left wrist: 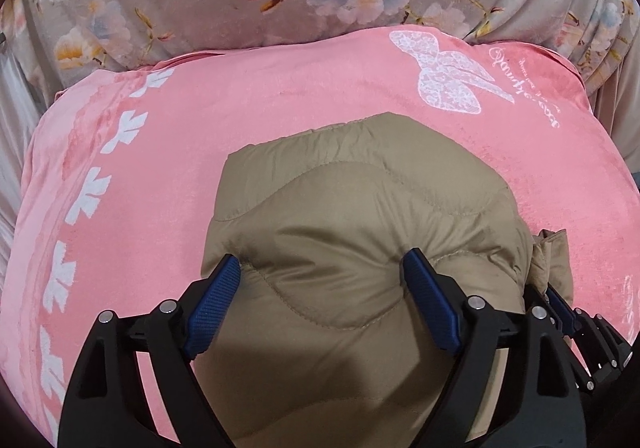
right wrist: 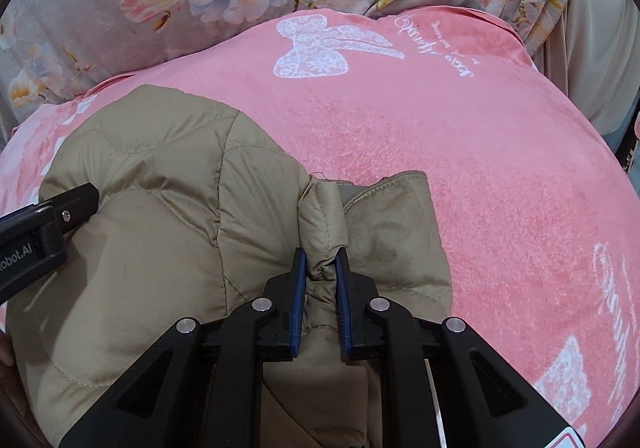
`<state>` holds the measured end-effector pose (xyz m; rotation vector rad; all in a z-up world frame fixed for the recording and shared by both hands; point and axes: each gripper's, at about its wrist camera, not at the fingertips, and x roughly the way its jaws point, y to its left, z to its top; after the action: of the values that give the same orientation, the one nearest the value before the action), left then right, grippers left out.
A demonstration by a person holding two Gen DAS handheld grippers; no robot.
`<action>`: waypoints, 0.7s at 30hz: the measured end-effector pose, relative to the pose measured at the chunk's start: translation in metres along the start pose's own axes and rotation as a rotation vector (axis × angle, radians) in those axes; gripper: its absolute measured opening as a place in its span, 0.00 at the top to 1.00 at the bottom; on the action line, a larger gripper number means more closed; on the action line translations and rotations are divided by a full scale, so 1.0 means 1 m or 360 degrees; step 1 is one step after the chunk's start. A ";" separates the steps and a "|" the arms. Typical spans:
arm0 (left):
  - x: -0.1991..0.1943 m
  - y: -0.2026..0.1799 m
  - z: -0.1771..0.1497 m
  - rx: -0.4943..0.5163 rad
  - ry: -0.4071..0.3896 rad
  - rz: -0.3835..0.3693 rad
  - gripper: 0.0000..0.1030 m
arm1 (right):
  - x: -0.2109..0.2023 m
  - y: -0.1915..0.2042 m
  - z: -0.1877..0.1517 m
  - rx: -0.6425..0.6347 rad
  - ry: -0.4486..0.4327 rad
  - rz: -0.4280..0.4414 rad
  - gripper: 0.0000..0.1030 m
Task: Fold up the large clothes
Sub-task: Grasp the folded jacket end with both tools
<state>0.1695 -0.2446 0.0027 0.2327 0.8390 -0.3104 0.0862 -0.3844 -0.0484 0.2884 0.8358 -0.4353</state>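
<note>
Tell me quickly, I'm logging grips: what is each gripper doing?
Left gripper: fingers wide, pressing into the tan jacket.
Right gripper: closed on a jacket fold.

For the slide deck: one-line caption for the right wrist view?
Right gripper pinches a seam of the tan quilted jacket on a pink blanket.

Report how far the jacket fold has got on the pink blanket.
Done: the tan quilted jacket is already bundled into a compact padded block on the pink blanket.
In hand: the right gripper pinches a bunched seam at the bundle's edge; the left gripper straddles the puffy top with its jaws wide, pads against the fabric.
Left: lay that pinched edge flat, release, and tidy the block.
</note>
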 end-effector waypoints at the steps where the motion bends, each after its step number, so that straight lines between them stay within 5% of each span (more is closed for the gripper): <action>1: 0.002 -0.001 -0.001 0.0002 -0.0006 0.0004 0.19 | 0.002 -0.001 0.000 0.0003 -0.0002 0.0009 0.87; 21: 0.027 -0.012 -0.014 0.0025 -0.0136 0.0052 0.09 | 0.015 -0.009 -0.007 0.0106 -0.0073 0.0113 0.84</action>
<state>0.1721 -0.2560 -0.0278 0.2461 0.7478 -0.2948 0.0862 -0.3934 -0.0651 0.3676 0.7650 -0.4023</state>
